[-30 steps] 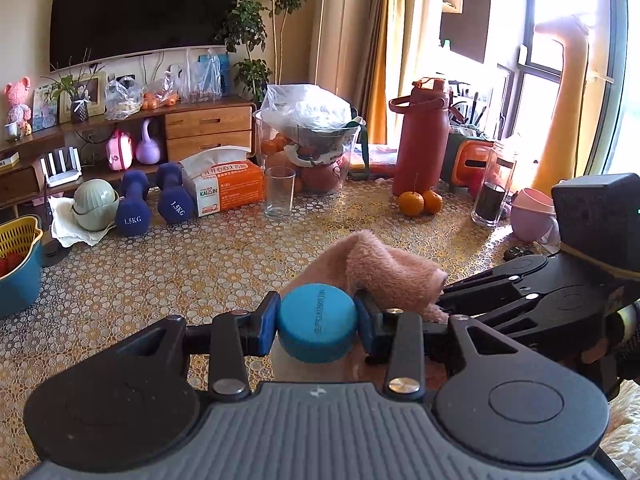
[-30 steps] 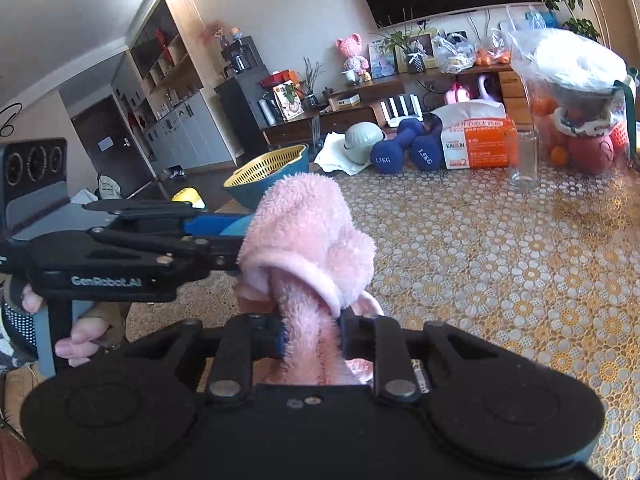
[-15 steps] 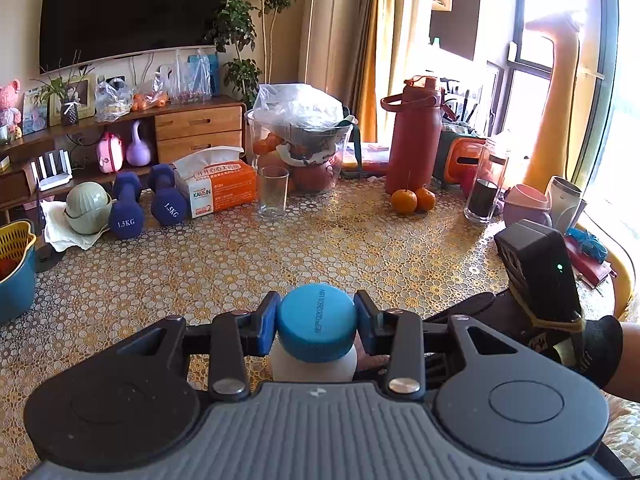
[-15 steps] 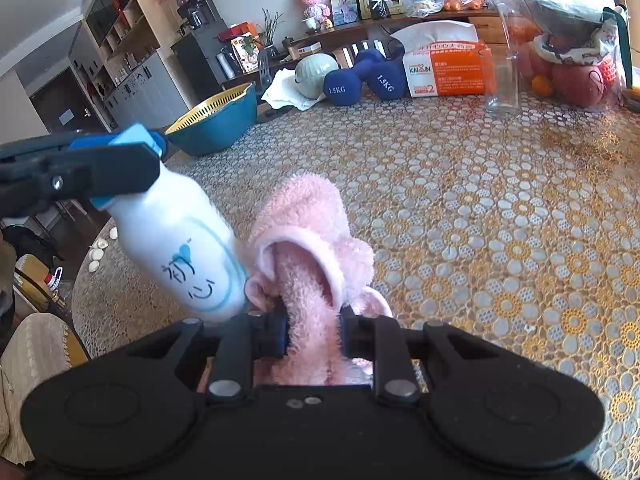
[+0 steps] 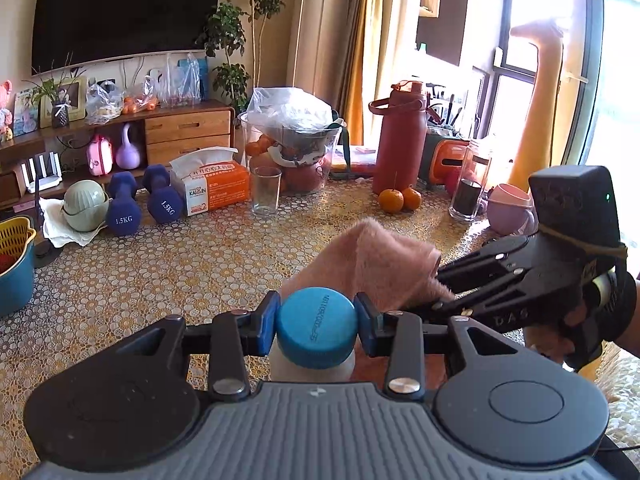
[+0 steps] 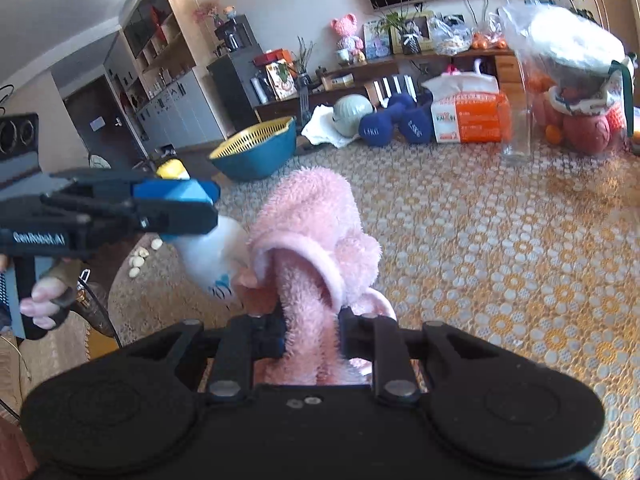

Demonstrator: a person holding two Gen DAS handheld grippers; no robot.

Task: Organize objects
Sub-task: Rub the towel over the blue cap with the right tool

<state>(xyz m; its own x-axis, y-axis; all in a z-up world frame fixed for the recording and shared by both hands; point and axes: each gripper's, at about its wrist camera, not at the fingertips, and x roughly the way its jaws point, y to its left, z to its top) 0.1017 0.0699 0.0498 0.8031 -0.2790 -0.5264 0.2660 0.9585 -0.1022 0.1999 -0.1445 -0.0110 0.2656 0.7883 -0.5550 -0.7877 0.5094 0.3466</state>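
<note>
My left gripper (image 5: 316, 326) is shut on the blue cap (image 5: 317, 333) of a white bottle (image 6: 210, 258), which hangs tilted above the table's near edge. My right gripper (image 6: 312, 326) is shut on a fluffy pink cloth (image 6: 316, 232). The cloth (image 5: 378, 266) lies against the bottle's side, just behind the cap in the left wrist view. There the right gripper (image 5: 442, 284) comes in from the right; in the right wrist view the left gripper (image 6: 188, 210) enters from the left. The bottle's lower part is hidden behind the cloth.
The table (image 5: 200, 264) has a yellow flower-patterned cover. At its far side stand two blue dumbbells (image 5: 140, 200), an orange tissue box (image 5: 212, 188), a drinking glass (image 5: 266, 194), a bagged fruit bowl (image 5: 292, 148), a red flask (image 5: 402, 140) and two oranges (image 5: 398, 199). A blue-and-yellow basket (image 6: 256, 148) sits left.
The right gripper has brought the pink cloth back up against the bottle after pulling away from it half a second ago. The left gripper has kept its hold on the cap.
</note>
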